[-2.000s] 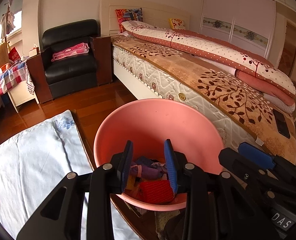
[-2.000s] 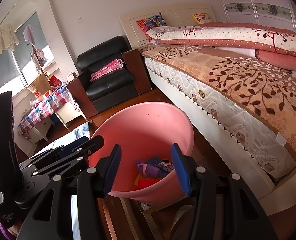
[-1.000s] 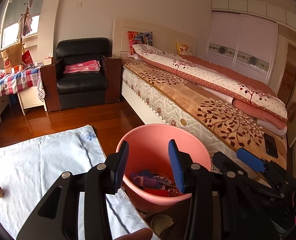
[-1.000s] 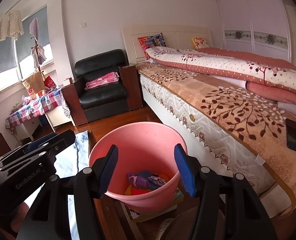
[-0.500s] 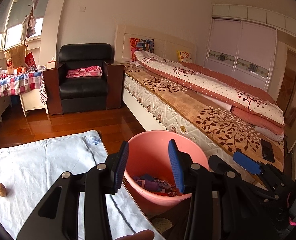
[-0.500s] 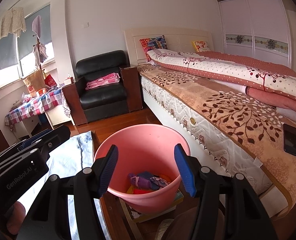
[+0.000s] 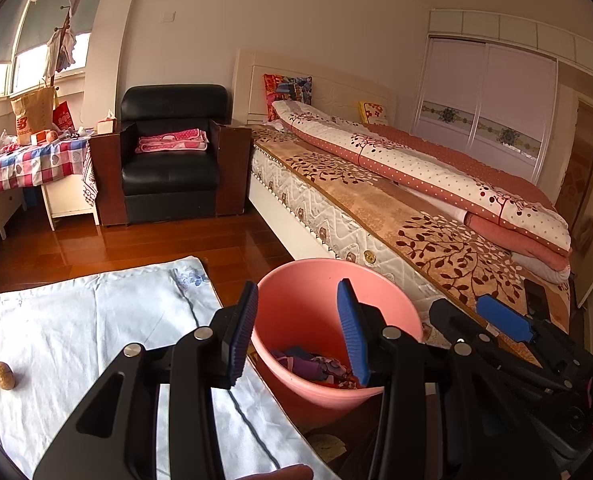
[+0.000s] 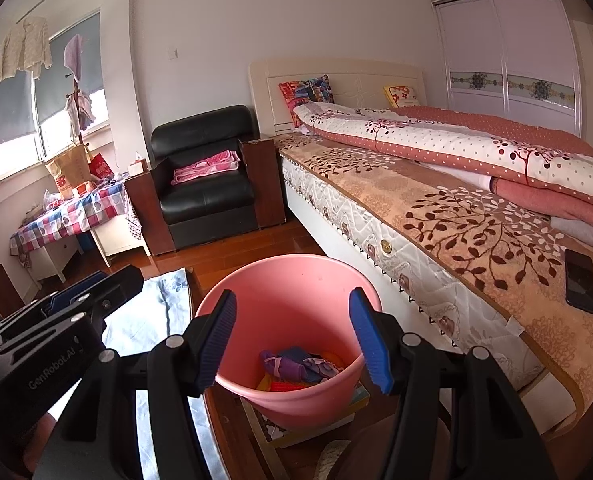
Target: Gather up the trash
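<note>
A pink bucket (image 8: 296, 280) holds purple and red scraps (image 8: 296, 368), beside a pale blue cloth (image 7: 76, 320), a black armchair (image 7: 172, 152), and a bed (image 8: 456, 208) with brown leaf-patterned cover.

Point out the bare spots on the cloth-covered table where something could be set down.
The pale cloth is bare from its far edge to the pink bin. Its left edge is taken by two walnuts. The bin's bottom is crowded with wrappers.
</note>
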`<state>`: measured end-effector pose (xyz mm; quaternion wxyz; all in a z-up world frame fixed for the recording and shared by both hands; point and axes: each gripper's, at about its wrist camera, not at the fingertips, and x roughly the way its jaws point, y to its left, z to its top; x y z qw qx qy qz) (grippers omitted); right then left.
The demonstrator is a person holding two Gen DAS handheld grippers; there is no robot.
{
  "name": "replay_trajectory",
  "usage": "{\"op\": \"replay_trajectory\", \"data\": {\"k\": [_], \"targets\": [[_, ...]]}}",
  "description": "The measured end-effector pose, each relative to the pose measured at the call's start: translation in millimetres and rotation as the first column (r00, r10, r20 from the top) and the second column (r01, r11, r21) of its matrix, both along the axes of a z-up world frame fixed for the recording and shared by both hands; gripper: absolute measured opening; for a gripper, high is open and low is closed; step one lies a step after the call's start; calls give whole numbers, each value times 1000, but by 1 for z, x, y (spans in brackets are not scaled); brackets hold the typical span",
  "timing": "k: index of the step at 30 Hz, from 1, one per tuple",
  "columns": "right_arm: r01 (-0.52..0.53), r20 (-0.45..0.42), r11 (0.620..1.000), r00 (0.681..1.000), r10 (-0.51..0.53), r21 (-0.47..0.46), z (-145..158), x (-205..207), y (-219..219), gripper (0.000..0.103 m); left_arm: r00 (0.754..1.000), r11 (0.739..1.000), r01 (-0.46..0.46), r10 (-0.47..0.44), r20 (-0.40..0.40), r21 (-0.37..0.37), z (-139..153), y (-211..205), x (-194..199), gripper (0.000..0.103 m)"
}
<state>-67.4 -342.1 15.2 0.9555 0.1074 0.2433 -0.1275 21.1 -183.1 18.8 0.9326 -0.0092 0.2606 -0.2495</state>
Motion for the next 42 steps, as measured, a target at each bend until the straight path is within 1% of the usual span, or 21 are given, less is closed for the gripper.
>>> {"op": "replay_trajectory", "data": {"k": [3, 15, 25, 42], "targets": [[-3, -2, 1000, 1000, 4, 13, 0, 1, -2, 58, 1000, 1000, 0, 0, -2, 0, 0, 2, 1, 41], [0, 6, 1000, 1000, 0, 22, 3, -2, -1, 58, 1000, 1000, -1, 1, -5, 7, -2, 3, 2, 41], [-7, -4, 1000, 1000, 7, 28, 3, -3, 1, 58, 1000, 1000, -3, 3, -12, 9, -5, 6, 2, 41], [-8, -17, 999, 1000, 9, 48, -4, 3, -3, 58, 1000, 1000, -1, 1, -26, 20, -10, 5, 4, 41]]}}
